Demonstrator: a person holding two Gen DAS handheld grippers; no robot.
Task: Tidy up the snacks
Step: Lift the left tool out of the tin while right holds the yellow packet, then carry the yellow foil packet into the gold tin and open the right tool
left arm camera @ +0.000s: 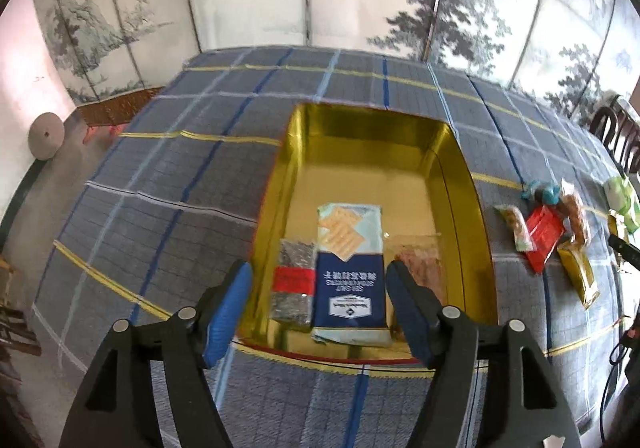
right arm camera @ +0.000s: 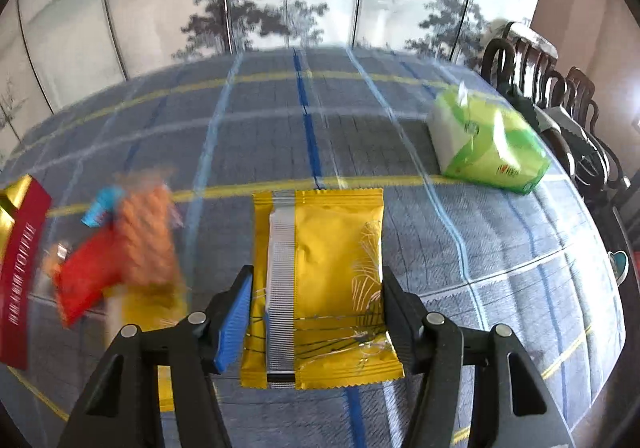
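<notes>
In the left wrist view, the left gripper (left arm camera: 318, 290) is seen at lower centre with its fingers spread apart, nothing pressed between them. Beyond it, a blue cracker packet (left arm camera: 349, 274) lies in the gold tin (left arm camera: 460, 183), flanked by two smaller packets.

In the right wrist view, the right gripper (right arm camera: 316, 294) is clamped on a yellow packet (right arm camera: 320, 288), raised at centre frame. Blurred snacks (right arm camera: 120, 260) are seen at left, a green tissue pack (right arm camera: 486, 137) at upper right.

The desk (left arm camera: 168, 183) has a checked cloth. On it sit a gold tin (left arm camera: 460, 183), loose snack packs (left arm camera: 542, 232) at right, and a green tissue pack (right arm camera: 486, 141).
</notes>
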